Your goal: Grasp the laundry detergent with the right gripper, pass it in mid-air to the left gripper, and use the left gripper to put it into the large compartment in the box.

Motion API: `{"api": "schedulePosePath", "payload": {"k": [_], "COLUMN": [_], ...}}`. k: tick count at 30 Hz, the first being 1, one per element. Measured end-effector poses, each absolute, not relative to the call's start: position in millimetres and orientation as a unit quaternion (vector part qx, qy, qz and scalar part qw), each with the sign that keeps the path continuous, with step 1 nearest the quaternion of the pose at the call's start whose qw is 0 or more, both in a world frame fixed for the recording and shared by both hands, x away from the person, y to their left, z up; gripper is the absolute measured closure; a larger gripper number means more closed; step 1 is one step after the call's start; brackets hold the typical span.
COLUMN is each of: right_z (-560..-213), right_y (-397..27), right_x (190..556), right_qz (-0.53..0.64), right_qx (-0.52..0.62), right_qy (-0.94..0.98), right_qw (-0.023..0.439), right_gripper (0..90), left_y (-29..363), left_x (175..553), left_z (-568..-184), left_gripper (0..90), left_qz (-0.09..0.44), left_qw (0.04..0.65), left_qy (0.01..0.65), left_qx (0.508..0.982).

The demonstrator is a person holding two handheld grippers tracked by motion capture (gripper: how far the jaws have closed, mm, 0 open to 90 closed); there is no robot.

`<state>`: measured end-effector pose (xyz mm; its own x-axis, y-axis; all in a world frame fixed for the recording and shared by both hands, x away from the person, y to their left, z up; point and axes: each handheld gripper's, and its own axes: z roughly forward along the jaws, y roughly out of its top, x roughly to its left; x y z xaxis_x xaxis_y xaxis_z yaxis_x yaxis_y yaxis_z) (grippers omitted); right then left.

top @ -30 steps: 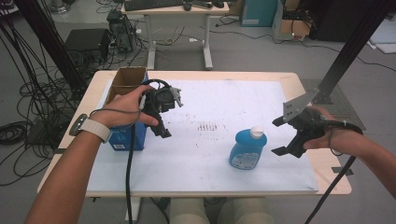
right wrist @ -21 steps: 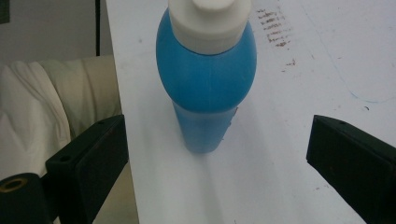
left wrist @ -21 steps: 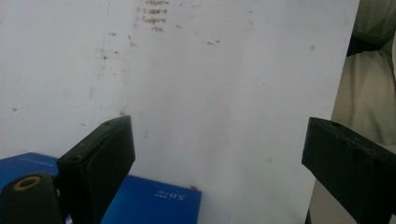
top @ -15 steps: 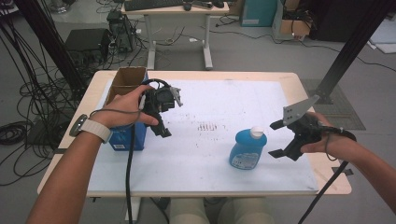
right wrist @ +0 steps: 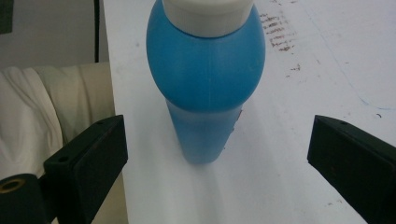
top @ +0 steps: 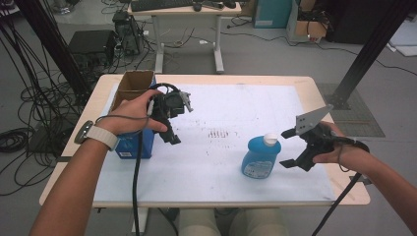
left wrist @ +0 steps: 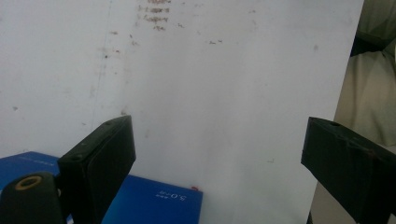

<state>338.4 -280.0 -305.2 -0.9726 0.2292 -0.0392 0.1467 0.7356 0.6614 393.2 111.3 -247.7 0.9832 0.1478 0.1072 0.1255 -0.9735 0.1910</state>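
A blue bottle [top: 258, 161] with a white cap stands upright on the white mat [top: 206, 167], right of centre. My right gripper [top: 285, 148] hovers just right of it, open, jaws pointing at the bottle without touching it. In the right gripper view the bottle [right wrist: 205, 88] stands ahead, centred between the wide jaws of the right gripper [right wrist: 217, 135]. My left gripper [top: 180, 123] is held above the mat's left side, open and empty. In its own view the left gripper [left wrist: 217, 140] looks down on bare mat.
A blue box [top: 132, 145] [left wrist: 154, 205] sits at the mat's left edge under my left hand, with an open cardboard box [top: 133, 83] behind it. Faint dark smudges [top: 221, 132] mark the mat's middle. The person's knees lie beyond the table's near edge [top: 221, 204].
My right gripper has sunk a little and edged toward the bottle. The left gripper and the bottle have stayed where they were.
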Motion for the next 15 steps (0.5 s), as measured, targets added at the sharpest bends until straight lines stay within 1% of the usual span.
{"api": "schedulePosePath", "payload": {"k": [10,12,15], "right_z": [-314.3,-314.5,-318.1], "right_y": [-277.7,-278.6,-279.0], "right_x": [338.6,340.2,339.1], "right_qz": [0.365,0.353,0.370], "right_qx": [0.101,0.094,0.103], "right_qy": [0.924,0.929,0.921], "right_qw": [0.057,0.053,0.058], "right_gripper": [3.6,3.6,3.7], "left_y": [111.4,111.4,112.0], "left_x": [394.3,394.4,394.7], "left_z": [-248.1,-248.5,-248.6], "left_gripper": [10.3,10.3,10.3], "left_qz": [0.059,0.060,0.059], "left_qw": [0.090,0.089,0.089], "left_qy": [0.070,0.072,0.073], "left_qx": [0.992,0.992,0.992]}}
